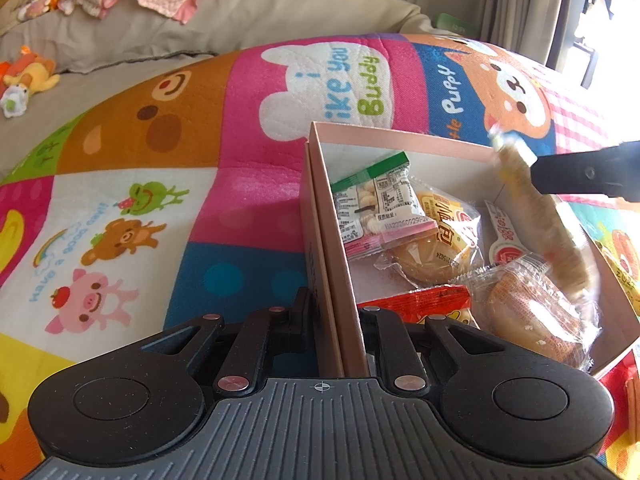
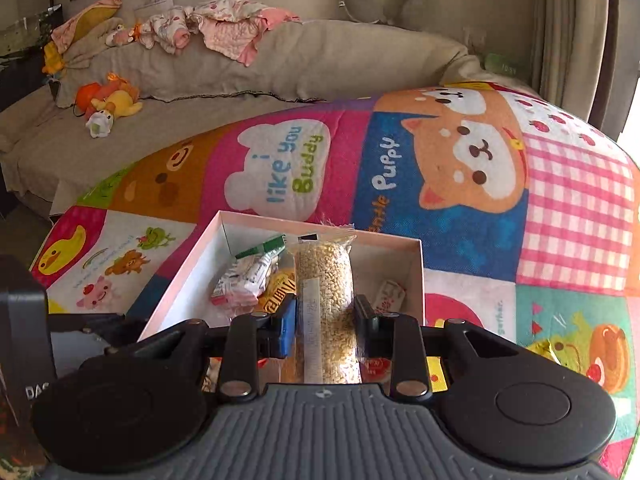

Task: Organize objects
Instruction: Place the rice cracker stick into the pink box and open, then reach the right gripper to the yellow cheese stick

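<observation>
Nearest the left wrist camera, the left tool point(image 1: 338, 320) is nearly closed, pinching the near wall of the pink box point(image 1: 400, 136), one finger outside and one inside. Close to the right wrist camera, the right tool point(image 2: 324, 320) is clamped on a clear packet of puffed grain point(image 2: 324, 280), held upright above the box point(image 2: 256, 218). From the left view that packet point(image 1: 556, 232) is blurred, hanging over the box's right side. Inside the box lie a green-topped snack packet point(image 1: 376, 204), a yellow wrapped cake point(image 1: 444, 236), a clear wrapped pastry point(image 1: 532, 312) and a red packet point(image 1: 424, 304). The box sits on a colourful cartoon mat point(image 1: 160, 184) beside a beige sofa point(image 2: 280, 64).
</observation>
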### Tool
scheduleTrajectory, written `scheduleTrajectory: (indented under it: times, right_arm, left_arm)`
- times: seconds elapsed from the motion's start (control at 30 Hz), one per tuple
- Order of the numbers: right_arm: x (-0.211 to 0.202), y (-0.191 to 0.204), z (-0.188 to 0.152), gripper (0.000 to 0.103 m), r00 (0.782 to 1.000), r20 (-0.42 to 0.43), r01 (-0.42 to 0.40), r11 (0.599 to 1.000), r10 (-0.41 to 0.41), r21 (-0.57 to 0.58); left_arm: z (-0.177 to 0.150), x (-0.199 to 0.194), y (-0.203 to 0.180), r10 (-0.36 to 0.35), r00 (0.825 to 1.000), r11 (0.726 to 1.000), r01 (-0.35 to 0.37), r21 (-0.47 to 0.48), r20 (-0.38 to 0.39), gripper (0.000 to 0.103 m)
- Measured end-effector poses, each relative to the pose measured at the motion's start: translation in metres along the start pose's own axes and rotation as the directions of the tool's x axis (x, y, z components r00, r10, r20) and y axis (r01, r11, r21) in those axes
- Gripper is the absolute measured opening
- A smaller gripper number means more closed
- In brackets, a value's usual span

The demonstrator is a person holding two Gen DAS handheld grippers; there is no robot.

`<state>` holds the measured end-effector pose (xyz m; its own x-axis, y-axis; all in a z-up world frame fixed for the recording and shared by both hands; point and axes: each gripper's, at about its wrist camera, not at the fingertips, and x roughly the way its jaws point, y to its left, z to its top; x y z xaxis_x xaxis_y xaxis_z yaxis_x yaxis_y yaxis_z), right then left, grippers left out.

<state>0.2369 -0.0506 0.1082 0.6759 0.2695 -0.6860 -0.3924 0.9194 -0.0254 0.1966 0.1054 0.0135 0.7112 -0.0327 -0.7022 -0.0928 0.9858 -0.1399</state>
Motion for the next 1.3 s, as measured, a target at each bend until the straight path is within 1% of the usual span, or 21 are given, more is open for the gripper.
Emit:
scheduleTrajectory:
  times: [0.1, 0.23, 0.37, 0.57, 0.67, 0.73, 0.77, 0.83, 0.97, 1.0, 1.03, 1.1, 1.2, 1.3]
  right_arm:
    - [0.007, 0.005, 0.008, 0.037, 1.0, 0.011, 0.008, 1.0, -0.008, -0.002]
    - [0.005, 0.004, 0.006, 0.044, 1.0, 0.011, -0.009, 1.0, 0.009, 0.007]
    - [-0.004, -0.004, -0.002, 0.046, 1.0, 0.005, 0.014, 1.0, -0.014, 0.008]
    - [-0.022, -0.025, -0.02, 0.052, 0.997, 0.005, 0.071, 0.997, -0.071, 0.027]
    - [-0.031, -0.03, -0.031, 0.056, 0.994, 0.011, 0.107, 0.994, -0.107, 0.0]
    - [-0.038, -0.033, -0.041, 0.061, 0.992, 0.02, 0.125, 0.992, -0.125, -0.019]
    - [-0.044, -0.035, -0.047, 0.062, 0.991, 0.028, 0.134, 0.991, -0.134, -0.023]
    - [-0.056, -0.043, -0.061, 0.068, 0.988, 0.046, 0.148, 0.989, -0.148, -0.014]
    - [-0.08, -0.073, -0.102, 0.079, 0.982, 0.052, 0.174, 0.981, -0.179, 0.082]
    - [-0.085, -0.082, -0.113, 0.084, 0.983, 0.046, 0.171, 0.978, -0.178, 0.117]
    - [-0.088, -0.089, -0.124, 0.086, 0.985, 0.036, 0.161, 0.975, -0.169, 0.153]
    - [-0.092, -0.103, -0.144, 0.087, 0.99, 0.011, 0.133, 0.967, -0.139, 0.217]
    - [-0.09, -0.116, -0.167, 0.091, 0.993, -0.017, 0.119, 0.949, -0.12, 0.291]
    - [-0.081, -0.126, -0.177, 0.092, 0.994, -0.033, 0.111, 0.928, -0.106, 0.354]
  left_arm:
    - [0.0, 0.0, 0.0, -0.003, 1.0, 1.0, 0.003, -0.001, -0.001, 0.016]
    - [0.0, 0.0, 0.0, -0.002, 1.0, 1.0, 0.002, -0.001, 0.0, 0.016]
    - [0.0, 0.0, 0.001, -0.003, 1.0, 1.0, 0.003, -0.001, 0.0, 0.016]
    - [0.0, 0.0, 0.001, -0.002, 1.0, 1.0, 0.002, -0.001, 0.0, 0.016]
    - [0.0, 0.0, 0.001, -0.003, 1.0, 1.0, 0.003, -0.002, -0.001, 0.016]
    - [0.0, 0.0, 0.0, -0.003, 1.0, 1.0, 0.003, -0.002, -0.001, 0.016]
    - [0.0, 0.0, 0.0, -0.003, 1.0, 1.0, 0.003, -0.002, -0.001, 0.016]
    - [0.0, 0.0, 0.0, -0.002, 1.0, 1.0, 0.002, -0.002, 0.0, 0.016]
    - [0.0, 0.0, 0.001, -0.003, 1.0, 1.0, 0.003, -0.002, -0.001, 0.016]
    - [0.0, 0.0, 0.001, -0.002, 1.0, 1.0, 0.002, -0.001, 0.0, 0.016]
    - [0.0, 0.0, 0.0, -0.002, 1.0, 1.0, 0.002, -0.001, 0.0, 0.016]
    - [0.0, 0.0, 0.001, -0.001, 1.0, 1.0, 0.001, 0.0, 0.001, 0.016]
    - [0.0, 0.0, 0.001, 0.002, 1.0, 1.0, -0.002, 0.003, 0.002, 0.016]
    - [0.0, 0.0, 0.001, 0.002, 1.0, 1.0, -0.003, 0.004, 0.002, 0.016]
